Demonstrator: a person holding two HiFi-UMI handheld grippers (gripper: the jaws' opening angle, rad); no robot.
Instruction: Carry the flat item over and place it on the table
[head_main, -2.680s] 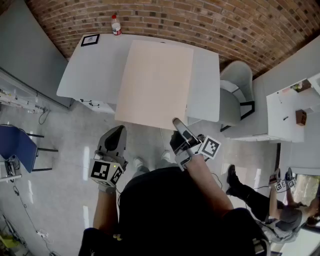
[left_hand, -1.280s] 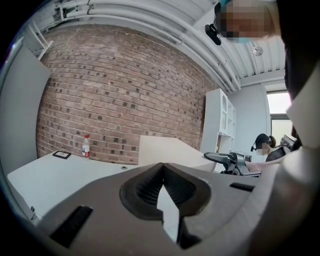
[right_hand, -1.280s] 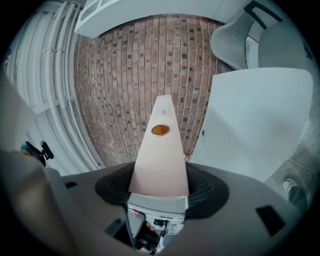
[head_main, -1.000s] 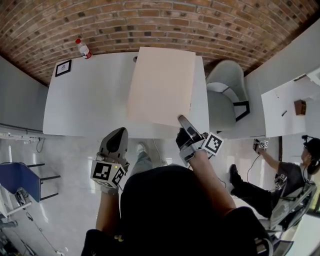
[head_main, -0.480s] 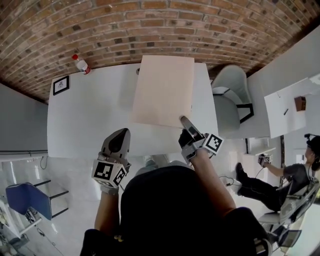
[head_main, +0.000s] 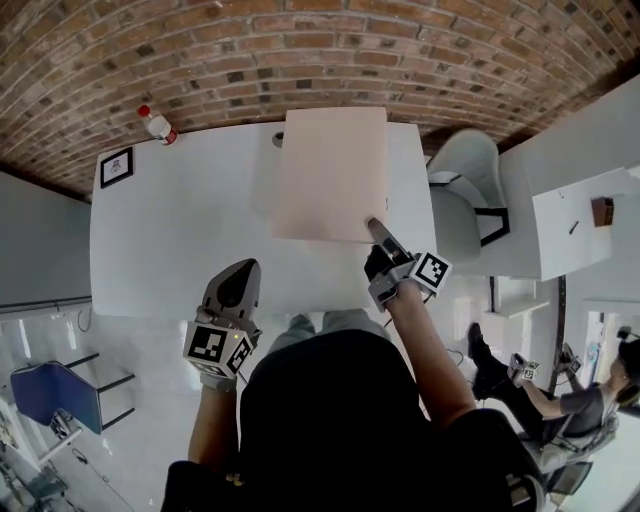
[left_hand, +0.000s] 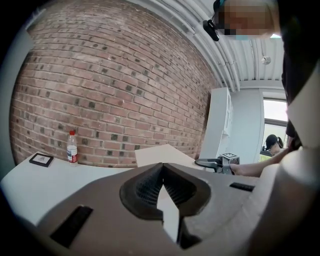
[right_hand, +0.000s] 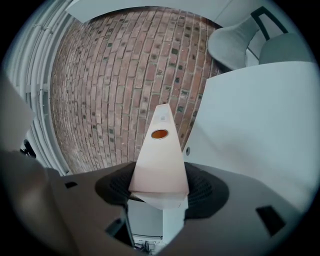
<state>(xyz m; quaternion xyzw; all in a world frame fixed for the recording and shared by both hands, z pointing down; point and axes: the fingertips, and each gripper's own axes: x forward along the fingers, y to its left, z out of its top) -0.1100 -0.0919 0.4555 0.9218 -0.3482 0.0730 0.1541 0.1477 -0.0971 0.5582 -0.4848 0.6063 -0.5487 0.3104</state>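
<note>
The flat item is a pale beige board (head_main: 330, 175), lying lengthwise over the right half of the white table (head_main: 180, 230). My right gripper (head_main: 372, 225) is shut on its near right corner. In the right gripper view the board (right_hand: 160, 150) runs away from between the jaws (right_hand: 159, 192), with an orange-rimmed hole near its far end. Whether the board rests on the table I cannot tell. My left gripper (head_main: 238, 275) hangs shut and empty at the table's near edge. In the left gripper view its jaws (left_hand: 162, 172) meet at the tip, and the board (left_hand: 162, 154) shows beyond.
A plastic bottle (head_main: 155, 123) and a small framed marker card (head_main: 116, 166) stand at the table's far left. A brick wall (head_main: 320, 50) backs the table. A grey chair (head_main: 465, 195) sits at its right end, with another white table (head_main: 580, 215) beyond. A person (head_main: 540, 395) sits at lower right.
The person has walked up to the table. My right gripper has carried the board forward, from overhanging the near edge to wholly over the tabletop. The left gripper has kept its place near the body.
</note>
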